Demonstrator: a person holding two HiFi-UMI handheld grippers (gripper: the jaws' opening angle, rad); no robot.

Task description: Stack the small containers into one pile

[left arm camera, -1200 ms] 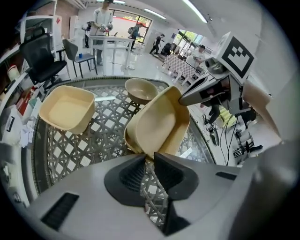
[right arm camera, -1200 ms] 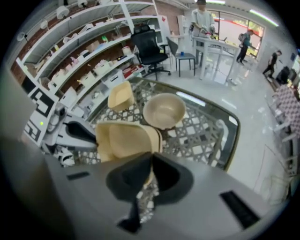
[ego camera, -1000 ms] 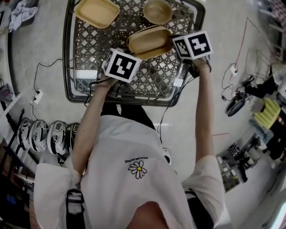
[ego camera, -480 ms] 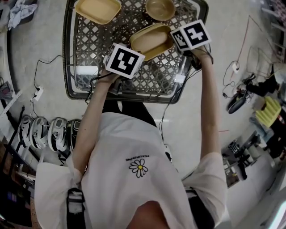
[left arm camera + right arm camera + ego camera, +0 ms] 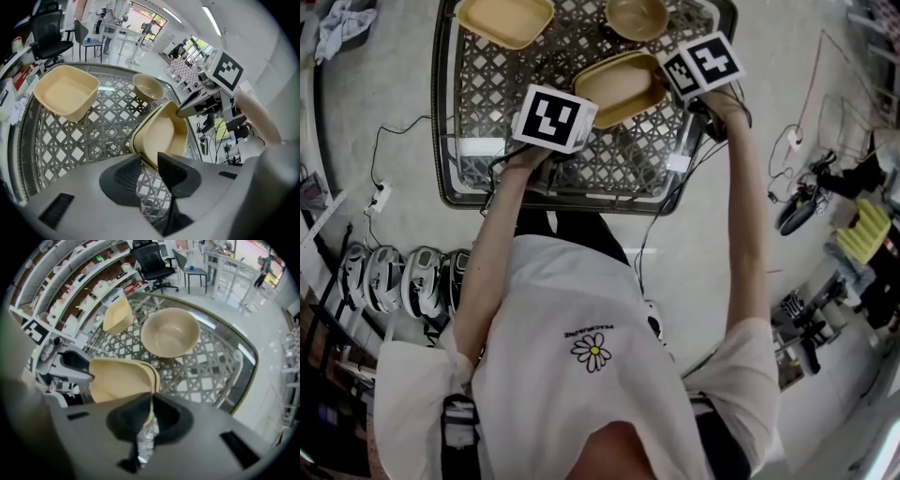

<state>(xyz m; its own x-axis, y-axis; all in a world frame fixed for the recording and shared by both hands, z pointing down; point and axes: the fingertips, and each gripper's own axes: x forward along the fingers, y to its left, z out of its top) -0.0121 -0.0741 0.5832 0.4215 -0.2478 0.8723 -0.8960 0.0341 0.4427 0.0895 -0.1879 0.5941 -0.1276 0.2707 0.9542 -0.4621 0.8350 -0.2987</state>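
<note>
A beige rectangular container (image 5: pixel 619 86), seemingly two nested, sits tilted over the middle of the lattice table (image 5: pixel 487 103). My right gripper (image 5: pixel 670 86) is shut on its right rim, and the right gripper view shows the rim (image 5: pixel 151 401) pinched between the pads. My left gripper (image 5: pixel 567 112) is at its left end. Its jaws have just been closing but still stand apart, with the container's near corner (image 5: pixel 143 152) at their mouth and untouched. A square beige container (image 5: pixel 504 19) (image 5: pixel 65 91) and a round bowl (image 5: pixel 636 17) (image 5: pixel 169 333) stand further back.
The table has a raised metal rim (image 5: pixel 445 112) all round. Cables (image 5: pixel 398 150) trail on the floor at the left, next to a row of white objects (image 5: pixel 394 286). An office chair (image 5: pixel 152 261) and shelves (image 5: pixel 70 282) stand beyond the table.
The left gripper's marker cube has turned slightly. The container stays gripped by the right gripper in nearly the same place above the table.
</note>
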